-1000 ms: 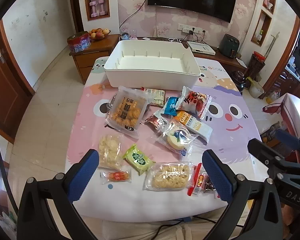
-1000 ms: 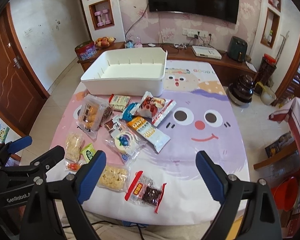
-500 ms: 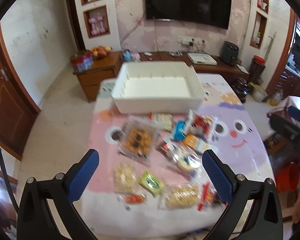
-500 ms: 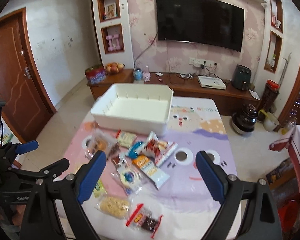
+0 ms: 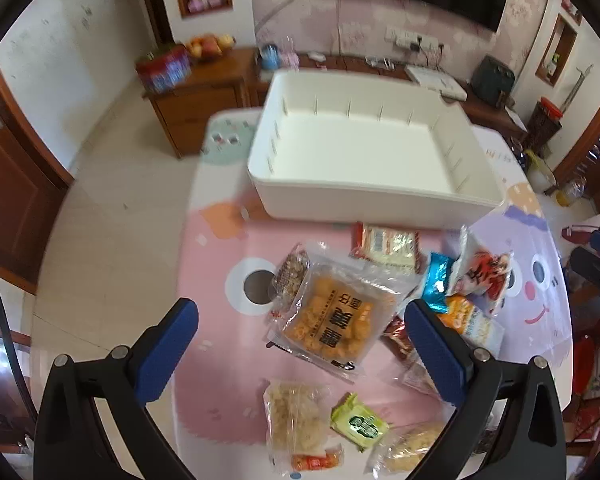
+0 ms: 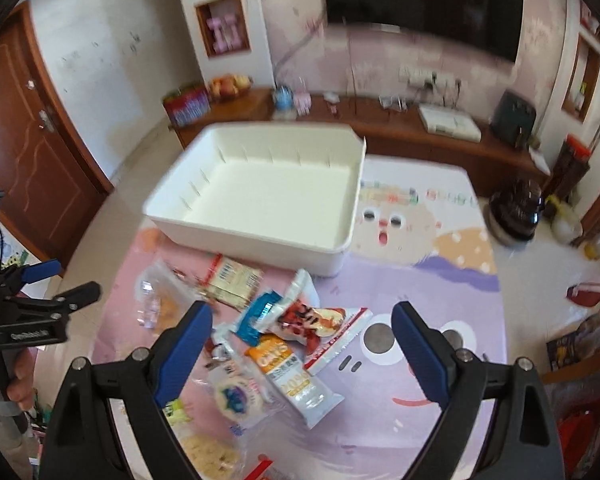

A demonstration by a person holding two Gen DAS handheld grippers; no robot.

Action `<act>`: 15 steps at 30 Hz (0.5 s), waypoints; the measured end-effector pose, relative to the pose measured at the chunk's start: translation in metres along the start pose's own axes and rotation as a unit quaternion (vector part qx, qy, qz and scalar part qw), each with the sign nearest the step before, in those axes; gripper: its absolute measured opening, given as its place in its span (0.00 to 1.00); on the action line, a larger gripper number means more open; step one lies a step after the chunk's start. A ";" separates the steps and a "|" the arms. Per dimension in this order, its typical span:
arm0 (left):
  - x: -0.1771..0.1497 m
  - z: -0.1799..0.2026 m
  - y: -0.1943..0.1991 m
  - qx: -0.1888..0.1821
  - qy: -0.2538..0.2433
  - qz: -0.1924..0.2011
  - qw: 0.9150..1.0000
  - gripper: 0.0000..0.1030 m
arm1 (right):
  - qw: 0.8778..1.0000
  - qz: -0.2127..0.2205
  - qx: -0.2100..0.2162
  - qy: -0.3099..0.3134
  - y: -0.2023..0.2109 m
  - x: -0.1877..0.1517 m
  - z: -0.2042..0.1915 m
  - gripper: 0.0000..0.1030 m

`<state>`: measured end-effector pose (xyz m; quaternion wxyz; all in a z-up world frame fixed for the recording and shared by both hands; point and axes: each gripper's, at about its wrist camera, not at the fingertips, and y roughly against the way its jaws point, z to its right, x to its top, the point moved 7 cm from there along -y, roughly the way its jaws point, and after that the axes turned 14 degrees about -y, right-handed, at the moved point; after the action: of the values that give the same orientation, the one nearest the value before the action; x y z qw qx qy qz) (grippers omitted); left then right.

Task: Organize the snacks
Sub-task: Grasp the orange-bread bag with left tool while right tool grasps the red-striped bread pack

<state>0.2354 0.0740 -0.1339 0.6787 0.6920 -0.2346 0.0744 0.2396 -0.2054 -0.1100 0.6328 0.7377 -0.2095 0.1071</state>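
Left gripper [image 5: 300, 320]: jaws wide, empty, framing the clear square packet of orange fried snacks [image 5: 334, 320], likely its first pick | right gripper [image 6: 302, 328]: jaws wide, empty, over the red-and-white crinkled packet [image 6: 312, 320] | empty white plastic bin [image 5: 364, 160] beyond both on the cartoon-print counter [image 5: 216, 280] | versus half a second earlier: both lower, closer to the snacks.

White bin [image 5: 364, 200]; pink-purple cartoon-face tablecloth [image 6: 440, 280]; blue-padded black tongs [image 5: 300, 320].

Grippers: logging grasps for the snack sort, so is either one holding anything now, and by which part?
Nothing is held. The left gripper and right gripper both hover with jaws wide open above the snack packets, touching none.
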 end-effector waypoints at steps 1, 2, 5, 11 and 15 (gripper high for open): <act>-0.001 0.000 -0.008 -0.008 0.001 -0.006 1.000 0.99 | 1.000 -0.013 -0.003 -0.008 -0.012 -0.001 0.005 0.90; -0.003 0.000 -0.019 -0.022 0.003 -0.012 1.000 0.99 | 1.000 -0.023 -0.005 -0.013 -0.022 -0.001 0.009 0.90; -0.011 0.006 -0.041 -0.034 -0.004 -0.028 0.999 0.99 | 0.998 -0.048 -0.009 -0.030 -0.048 -0.004 0.021 0.90; -0.019 0.030 -0.079 -0.033 -0.047 -0.055 0.997 0.99 | 0.995 -0.085 -0.013 -0.043 -0.088 -0.011 0.035 0.90; -0.019 0.041 -0.093 -0.023 -0.068 -0.059 0.996 1.00 | 0.993 -0.106 -0.029 -0.052 -0.113 -0.017 0.043 0.90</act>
<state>0.2499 0.0352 -0.2291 0.6802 0.6919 -0.2411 -0.0184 0.2700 -0.2322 -0.2251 0.6496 0.7419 -0.1660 -0.0054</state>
